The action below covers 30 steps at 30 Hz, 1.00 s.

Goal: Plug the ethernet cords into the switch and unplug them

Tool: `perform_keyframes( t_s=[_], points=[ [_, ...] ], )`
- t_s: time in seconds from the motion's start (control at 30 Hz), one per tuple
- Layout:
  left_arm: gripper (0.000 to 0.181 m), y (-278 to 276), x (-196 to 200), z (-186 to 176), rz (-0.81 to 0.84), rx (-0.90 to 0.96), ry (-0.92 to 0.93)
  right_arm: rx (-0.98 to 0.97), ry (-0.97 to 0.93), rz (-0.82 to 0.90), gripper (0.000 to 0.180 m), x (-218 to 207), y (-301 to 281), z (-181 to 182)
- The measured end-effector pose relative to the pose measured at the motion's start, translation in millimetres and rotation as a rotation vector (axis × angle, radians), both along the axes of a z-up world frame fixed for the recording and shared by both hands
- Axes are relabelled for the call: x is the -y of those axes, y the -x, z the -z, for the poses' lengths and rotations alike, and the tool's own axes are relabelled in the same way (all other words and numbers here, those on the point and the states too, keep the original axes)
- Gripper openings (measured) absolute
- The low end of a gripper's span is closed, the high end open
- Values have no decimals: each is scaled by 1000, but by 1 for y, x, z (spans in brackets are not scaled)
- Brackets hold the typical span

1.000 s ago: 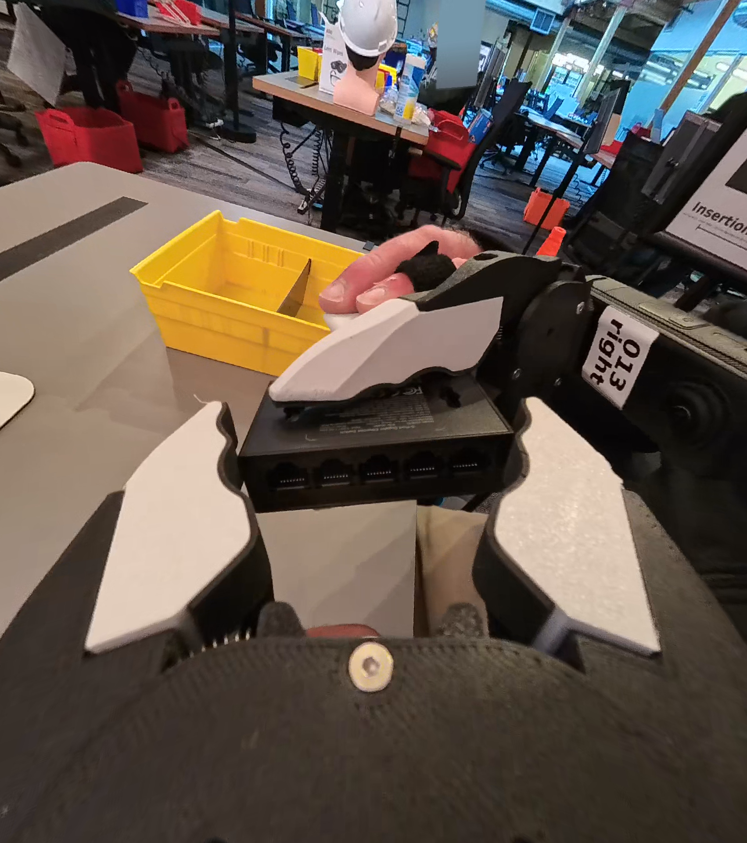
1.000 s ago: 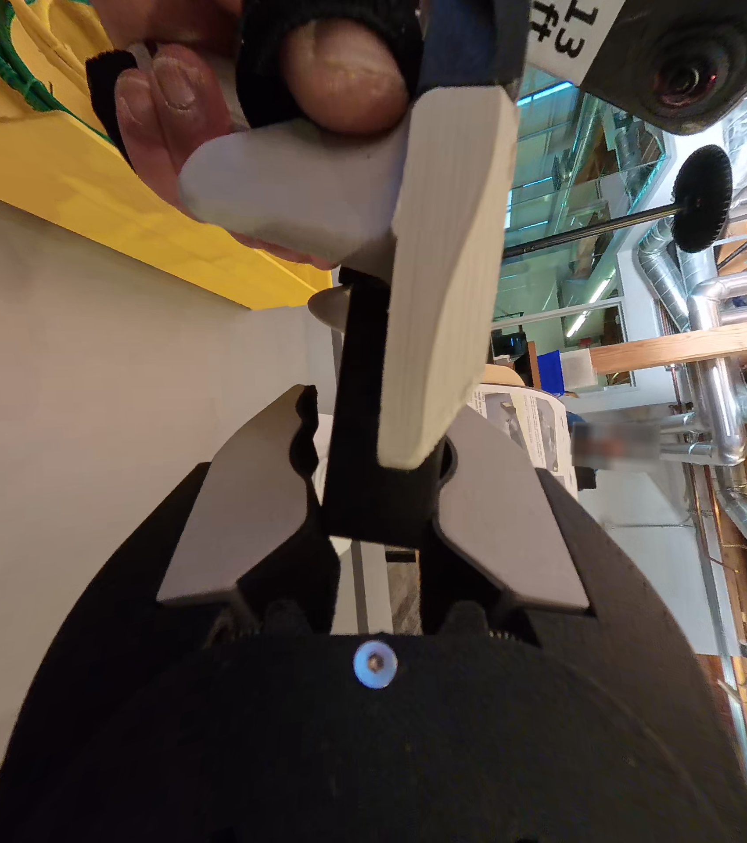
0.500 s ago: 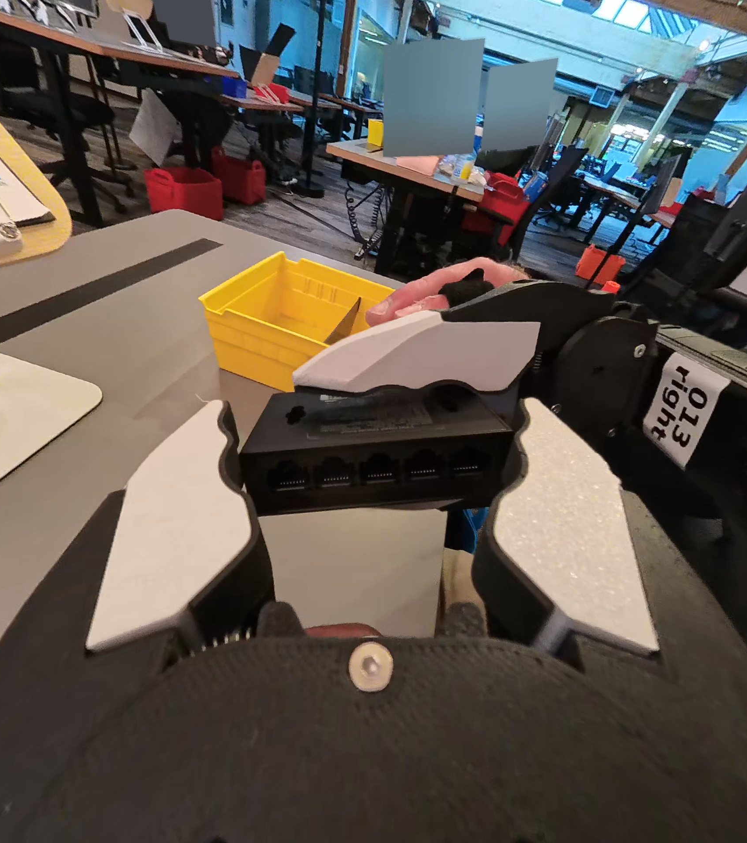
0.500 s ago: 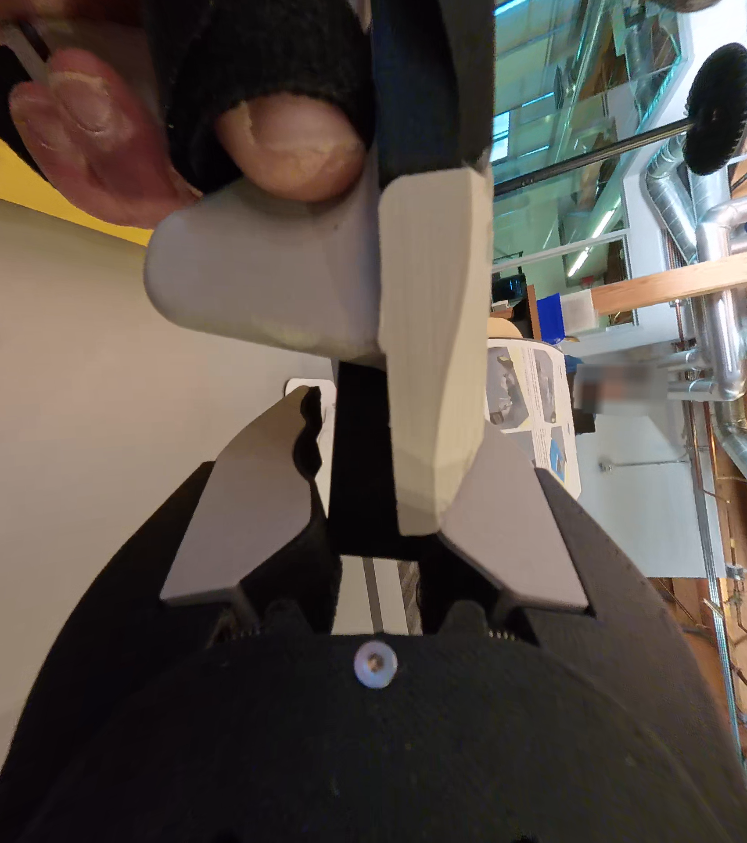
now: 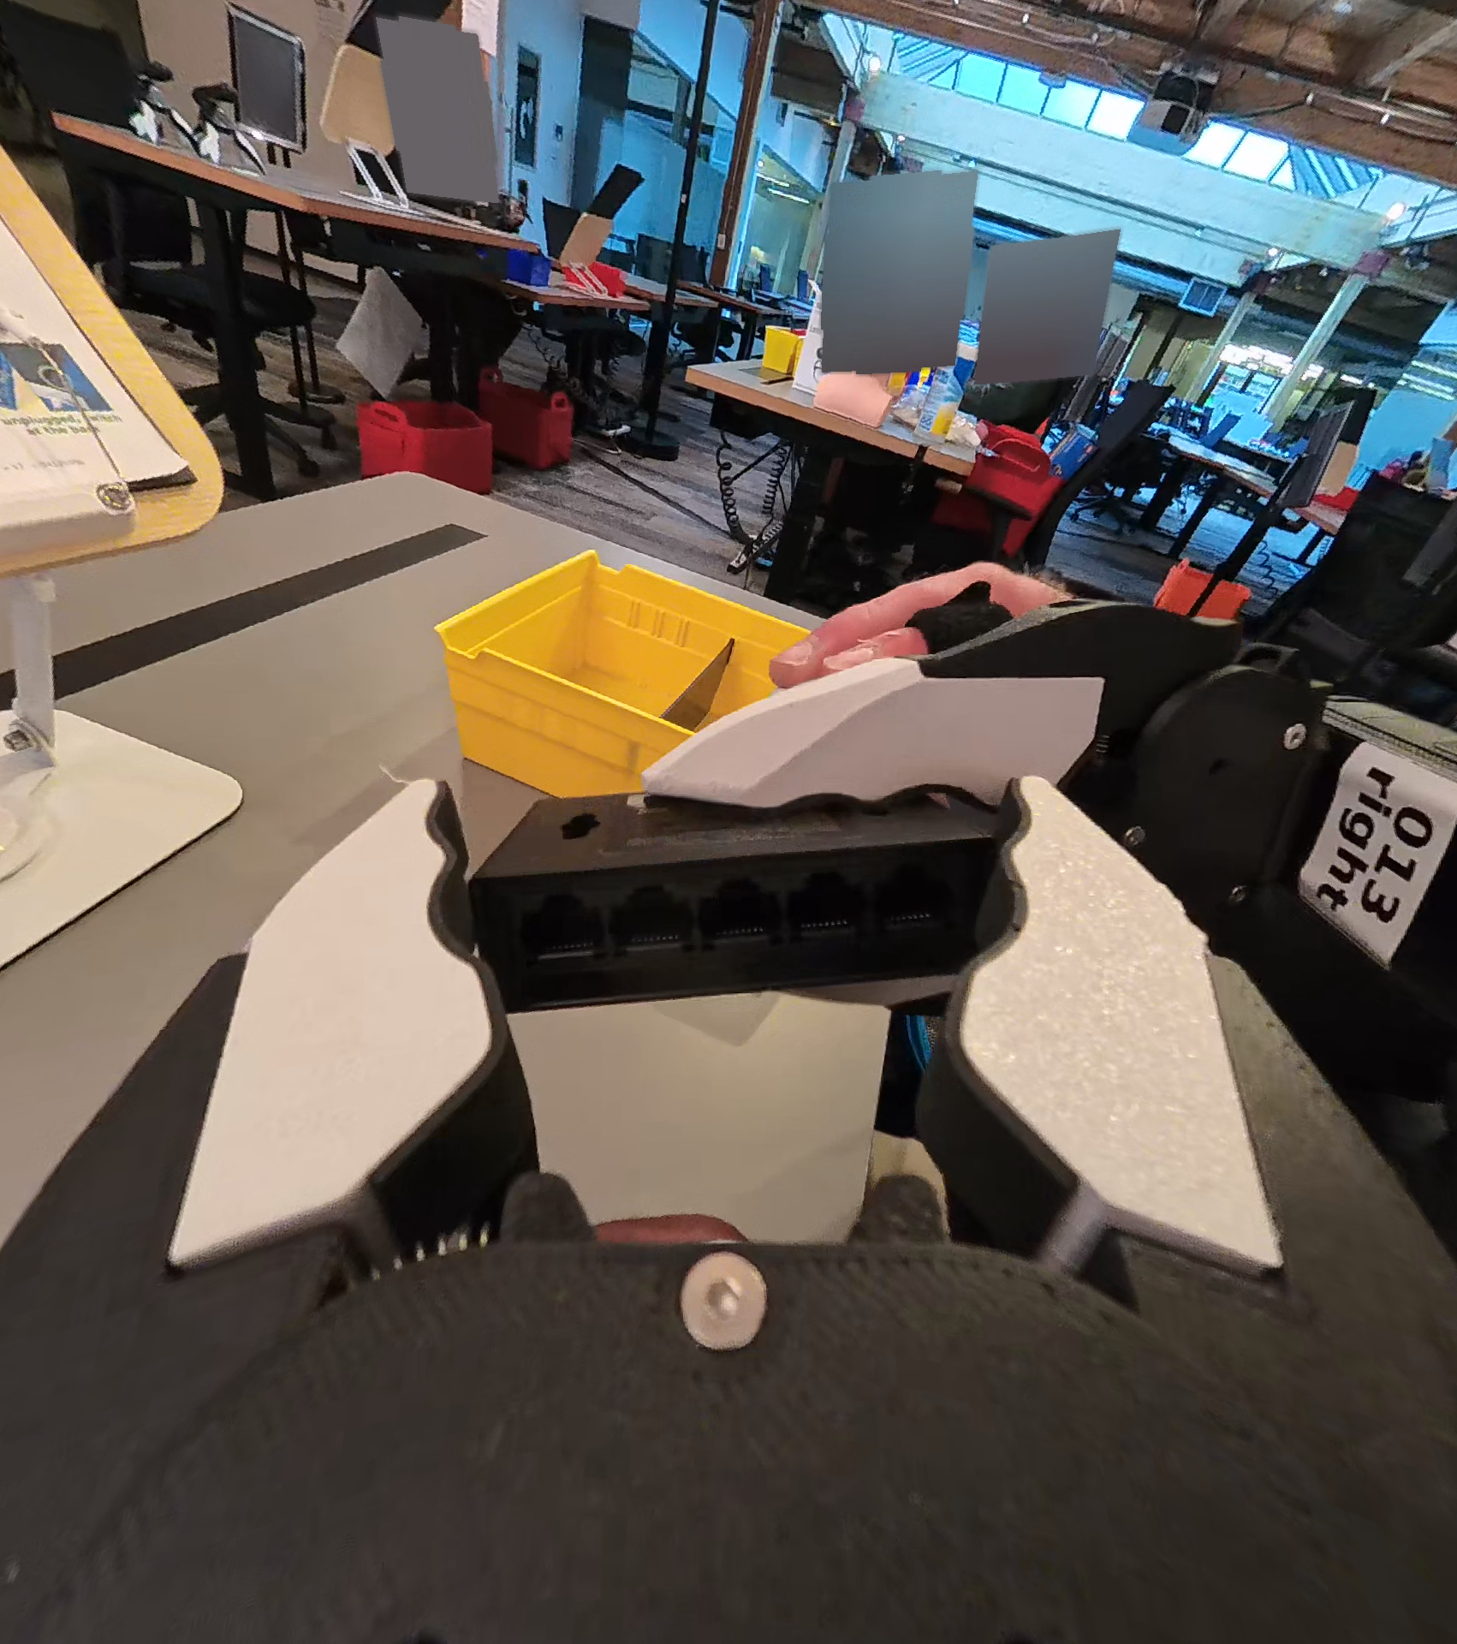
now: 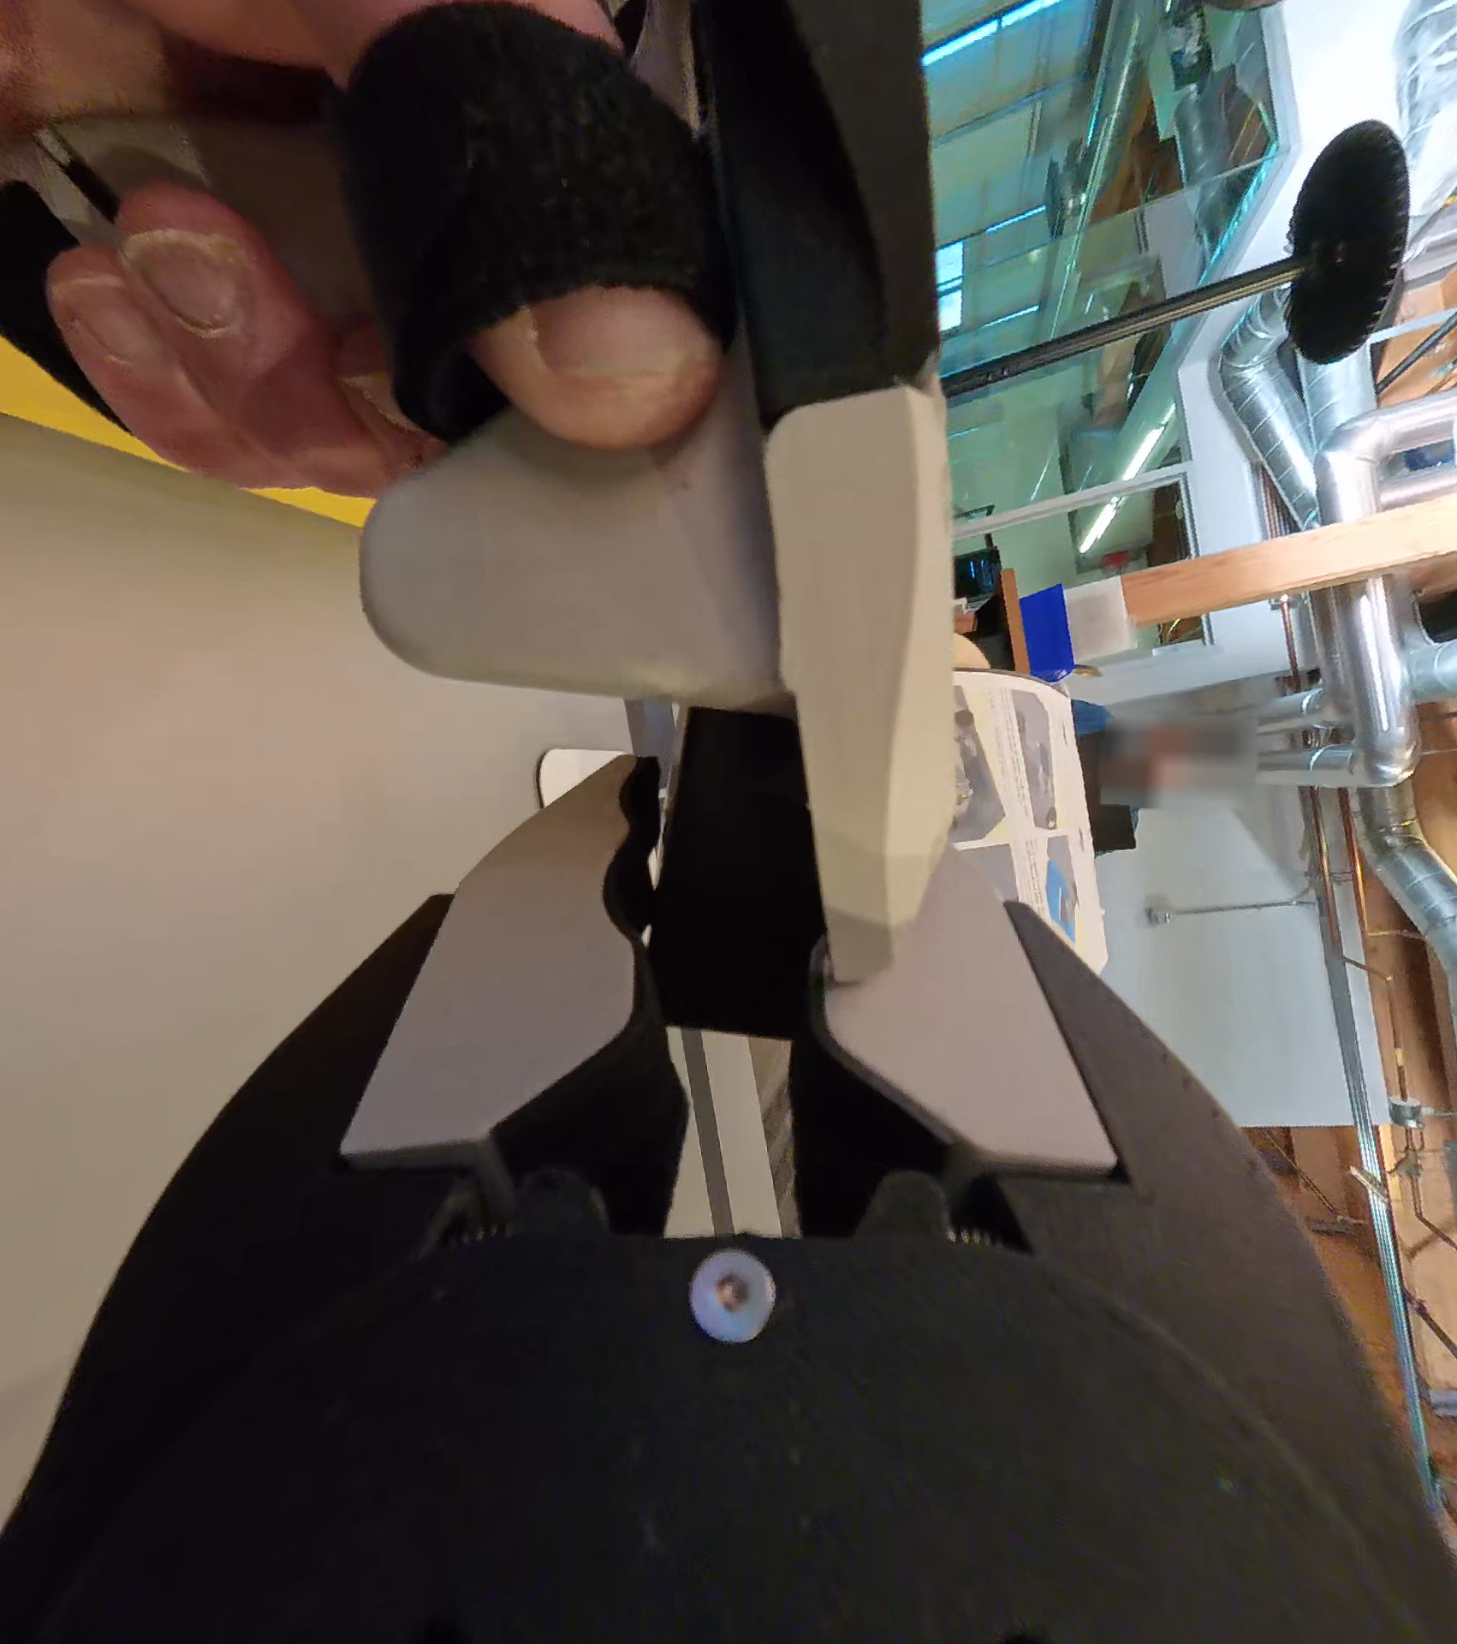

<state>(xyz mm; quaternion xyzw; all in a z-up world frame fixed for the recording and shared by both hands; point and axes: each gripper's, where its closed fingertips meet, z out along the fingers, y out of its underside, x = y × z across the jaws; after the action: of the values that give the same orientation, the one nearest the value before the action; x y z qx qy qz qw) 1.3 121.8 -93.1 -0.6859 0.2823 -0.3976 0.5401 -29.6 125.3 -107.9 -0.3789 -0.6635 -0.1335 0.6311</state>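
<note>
Left tongs: the left gripper [image 5: 725,898] is closed across the two short ends of a black rectangular plastic network switch [image 5: 725,907]; each white finger is pressed against one end of the box.
Switch position: it is held between the left fingertips, lifted clear of the grey table top [image 5: 200,934], which is seen below and to the left of it.
Switch long axis: it is laid straight across the gap from one left finger to the other, roughly level.
Switch facing: the row of five open sockets is turned back toward the left wrist camera; no cord is seen in any socket.
Right tongs: the right gripper [image 6: 734,890] is clamped on the same switch from the right-hand side, across its thin dimension; in the left wrist view one white finger [image 5: 867,738] is laid flat on the top face.
Right wrist view: the switch [image 6: 734,890] is seen end-on as a narrow dark slab between the two fingers, with the left gripper's finger [image 6: 867,712] crossing just beyond.
Hand: a person's fingers under a black strap [image 6: 520,231] are seen on the left gripper.
Beyond the tongs: a yellow plastic bin [image 5: 600,676] with a dark divider is set on the table behind the switch.
Far left: a white-based stand with a printed sheet [image 5: 40,801] is placed well apart.
</note>
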Motion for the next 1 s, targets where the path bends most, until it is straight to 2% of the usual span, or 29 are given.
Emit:
perform_keyframes(
  t_s=[0.03,0.3,0.43,0.5,0.57,0.63,0.7,0.77,0.87,0.97,1.0],
  points=[
    [110,0,-1,1,-6,-2,0,1,6,4,30,-1,-1,1],
    [108,1,1,1,34,12,19,1,41,-1,28,-2,-5,1],
    [115,20,-3,-5,-8,-75,-22,-20,64,20,29,-9,-12,-2],
    [105,39,-2,-9,-27,-176,-68,-21,77,29,30,-12,-14,0],
    [87,67,1,-13,-50,-299,-103,-20,92,41,29,-16,-17,3],
    [79,109,-1,-8,-142,-472,-111,-29,117,45,29,-20,-20,4],
    [65,144,6,5,-168,-582,-59,-29,127,46,29,-22,-21,6],
    [56,185,8,27,-273,-709,-12,-31,147,39,29,-22,-19,9],
    [42,217,20,73,-320,-775,119,-30,172,30,29,-23,-17,13],
    [42,231,28,110,-366,-817,217,-26,177,31,29,-23,-15,16],
    [50,233,31,123,-377,-839,261,-26,182,28,29,-22,-14,16]
  ],
)
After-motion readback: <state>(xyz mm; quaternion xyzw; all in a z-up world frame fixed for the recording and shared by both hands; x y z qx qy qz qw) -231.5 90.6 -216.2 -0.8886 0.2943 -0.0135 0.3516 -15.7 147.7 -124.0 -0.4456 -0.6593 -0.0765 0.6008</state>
